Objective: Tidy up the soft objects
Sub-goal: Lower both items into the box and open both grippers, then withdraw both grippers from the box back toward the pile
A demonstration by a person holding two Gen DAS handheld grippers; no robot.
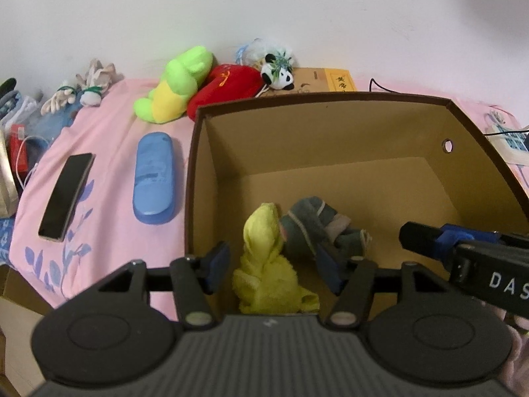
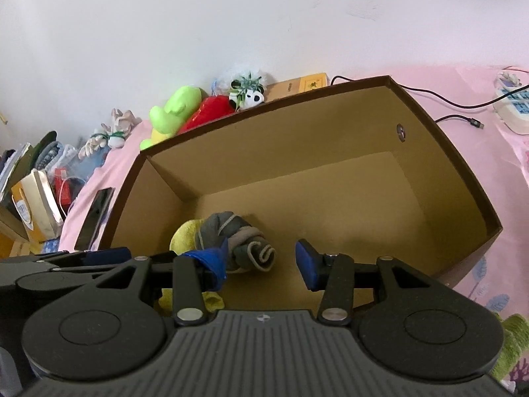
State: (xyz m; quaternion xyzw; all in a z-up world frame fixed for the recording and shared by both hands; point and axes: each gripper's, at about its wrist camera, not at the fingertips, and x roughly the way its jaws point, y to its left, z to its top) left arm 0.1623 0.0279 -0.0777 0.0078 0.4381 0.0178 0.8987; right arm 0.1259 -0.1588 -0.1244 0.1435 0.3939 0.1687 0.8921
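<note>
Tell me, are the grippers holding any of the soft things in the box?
No. Both the left gripper and the right gripper are open and empty; the fluffy yellow cloth and rolled grey socks lie loose.

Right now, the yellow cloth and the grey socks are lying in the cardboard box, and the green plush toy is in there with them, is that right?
Not quite: the green plush toy lies outside the cardboard box, on the pink sheet beyond its far corner, as the left wrist view shows. The yellow cloth and grey socks are indeed inside.
</note>
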